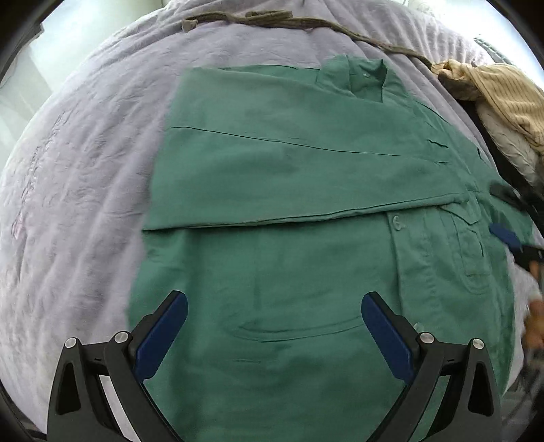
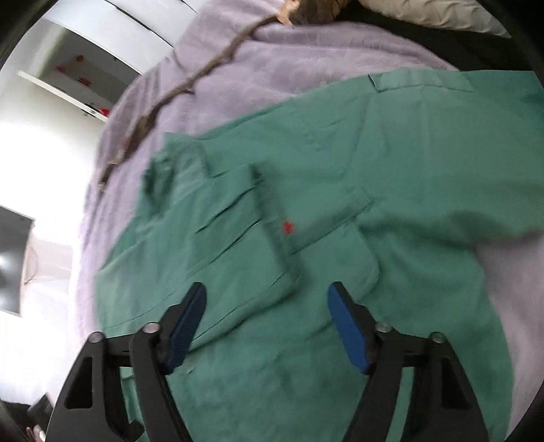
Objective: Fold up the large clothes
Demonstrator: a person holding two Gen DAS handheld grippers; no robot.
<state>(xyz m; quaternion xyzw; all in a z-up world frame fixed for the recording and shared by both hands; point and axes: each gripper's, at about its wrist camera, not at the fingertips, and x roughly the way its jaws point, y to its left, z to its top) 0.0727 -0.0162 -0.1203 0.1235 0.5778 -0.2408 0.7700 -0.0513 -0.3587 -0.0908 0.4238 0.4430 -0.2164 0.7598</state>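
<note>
Blue pads line the black fingers of both grippers, and neither pair holds anything. The left gripper (image 1: 274, 311) stands spread as wide as it goes, its two pads (image 1: 163, 335) far apart over the near part of the green shirt (image 1: 289, 190), with only flat cloth showing in the gap between them. Whether the fingertips touch the fabric cannot be told; nothing is pinched.

The right gripper (image 2: 267, 301) is spread too, though less widely, and its pads (image 2: 346, 326) hang over the same green shirt (image 2: 340, 204) without pressing on it. That view is blurred.

The shirt lies on a lilac bedspread (image 1: 78, 190). In the left wrist view one side has been folded across the body, so a straight folded edge runs from left to right through the middle of the garment, beyond the fingers. The collar (image 1: 353, 76) sits at the far end, and a chest pocket (image 1: 465, 248) with a button beside it lies to the right of the fingers. The right gripper (image 1: 510, 234) shows at the right edge of that view, over the shirt's right side.

In the right wrist view the folded panel lies just beyond the left finger, a small red mark (image 2: 288, 227) sits beyond the gap, and an unfolded sleeve (image 2: 459, 170) stretches to the far right. A brown cord (image 1: 306, 22) lies across the bedspread beyond the shirt, and a heap of beige clothes (image 1: 499, 102) sits at the far right.
</note>
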